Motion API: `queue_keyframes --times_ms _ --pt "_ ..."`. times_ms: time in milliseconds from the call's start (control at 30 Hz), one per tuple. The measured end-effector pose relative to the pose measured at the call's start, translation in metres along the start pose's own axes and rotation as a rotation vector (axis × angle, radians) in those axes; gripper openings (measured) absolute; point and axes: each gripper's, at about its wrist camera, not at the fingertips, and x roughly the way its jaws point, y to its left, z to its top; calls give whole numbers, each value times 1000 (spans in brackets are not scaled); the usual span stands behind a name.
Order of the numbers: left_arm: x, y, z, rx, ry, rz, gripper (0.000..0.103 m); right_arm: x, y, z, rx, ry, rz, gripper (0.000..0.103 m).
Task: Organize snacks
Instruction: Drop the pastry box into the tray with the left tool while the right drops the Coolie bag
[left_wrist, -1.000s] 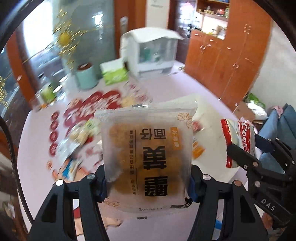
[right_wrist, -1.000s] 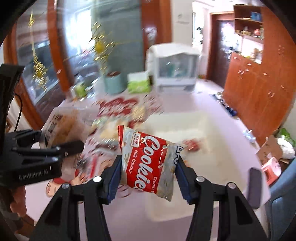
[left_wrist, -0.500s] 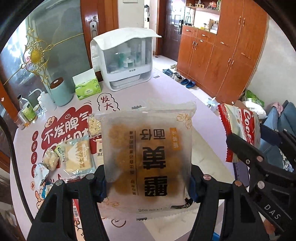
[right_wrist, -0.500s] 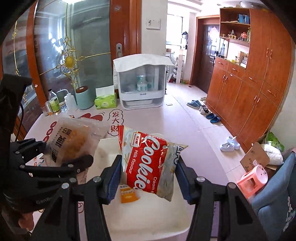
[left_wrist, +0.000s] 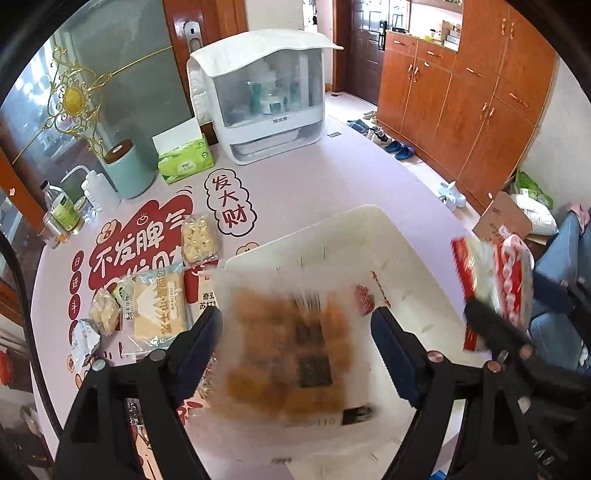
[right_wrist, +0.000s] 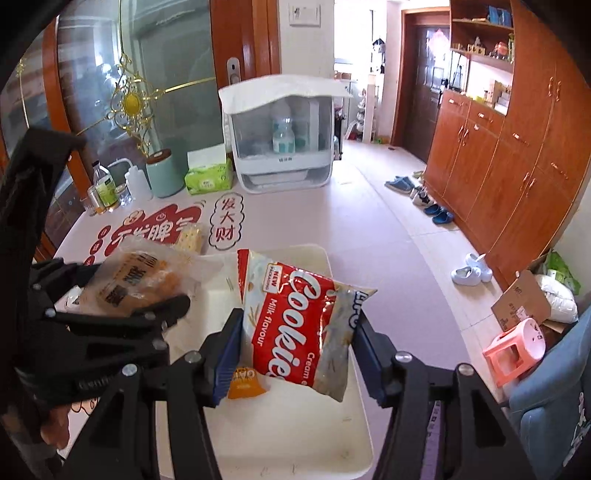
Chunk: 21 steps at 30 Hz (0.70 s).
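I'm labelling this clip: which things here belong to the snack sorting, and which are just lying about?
Job: white bin, clear snack bag, cookies packet, cracker packs.
Lying about: tissue box, teal canister, white cabinet, bottles.

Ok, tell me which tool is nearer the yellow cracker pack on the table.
Left. The left tool, jaws just opening around a blurred snack pack, hangs beside the yellow cracker pack at the white tray's edge; the right tool is farther, over the tray.
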Motion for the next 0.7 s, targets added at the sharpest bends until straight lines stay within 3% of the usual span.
queue_keyframes --times_ms 67,133,200,267,400,700 --pt "2 2 3 -2 2 38 94 8 -1 -2 -2 27 22 63" --pt "4 6 5 -15 1 65 94 12 -2 -4 -2 40 36 66" --pt "6 10 7 -32 11 51 94 17 -4 -6 -4 52 44 68" --pt "7 12 8 -41 13 43 103 20 -6 -8 -3 63 59 73" --pt "9 11 7 -45 13 38 103 22 -10 -7 18 71 88 83" --pt "13 11 1 -96 80 -33 103 21 -14 -6 37 59 82 84"
